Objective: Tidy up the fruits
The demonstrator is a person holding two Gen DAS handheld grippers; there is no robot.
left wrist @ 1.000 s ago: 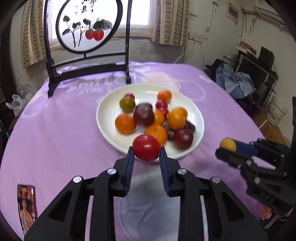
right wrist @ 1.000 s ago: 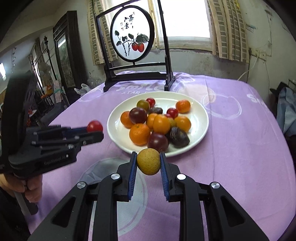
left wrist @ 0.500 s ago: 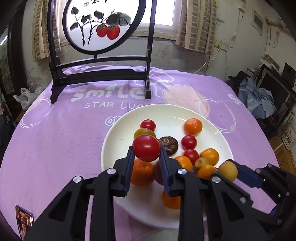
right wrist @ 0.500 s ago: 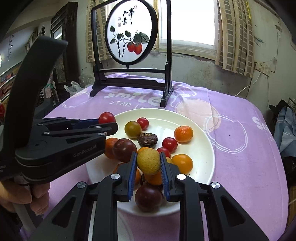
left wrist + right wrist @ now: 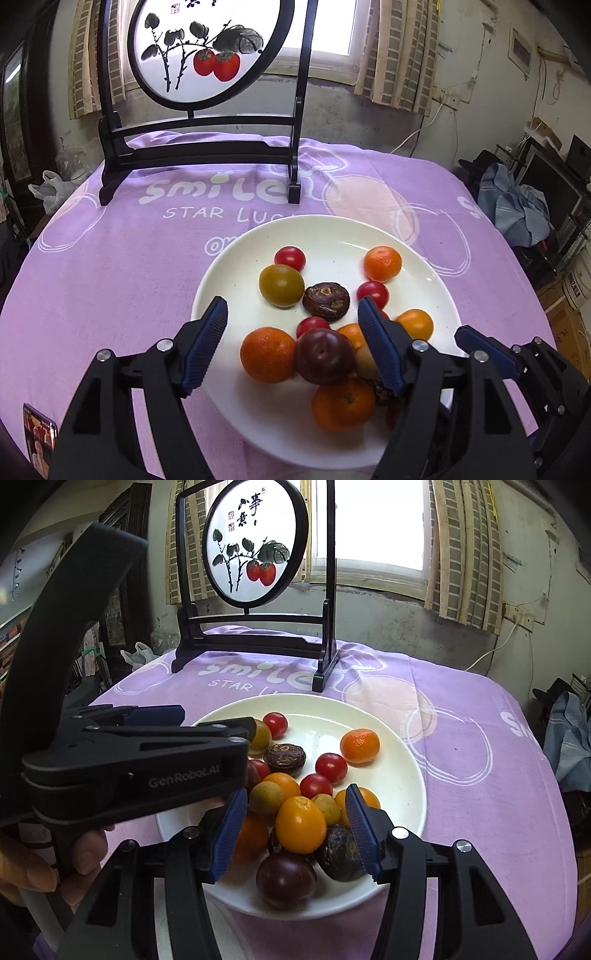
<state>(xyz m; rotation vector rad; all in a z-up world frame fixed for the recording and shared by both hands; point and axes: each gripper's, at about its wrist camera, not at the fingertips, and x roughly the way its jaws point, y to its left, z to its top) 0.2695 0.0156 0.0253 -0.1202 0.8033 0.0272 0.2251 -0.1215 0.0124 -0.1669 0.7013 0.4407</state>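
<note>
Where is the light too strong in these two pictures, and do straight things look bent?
Left wrist view: the window behind the screen stand is washed out, and the stand's posts bow. Right wrist view: the window is blown white, walls curve at the edges; the fruit on the plate stays sharp.

Round painted screen (image 5: 201, 51) in black stand on purple printed tablecloth (image 5: 110, 266), curtained window (image 5: 373, 524) behind

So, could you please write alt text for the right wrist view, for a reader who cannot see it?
The right gripper hangs open over a white plate piled with small fruits on a purple tablecloth. The left gripper, held in a hand, reaches over the plate's left side, and a painted round screen stands behind.
</note>
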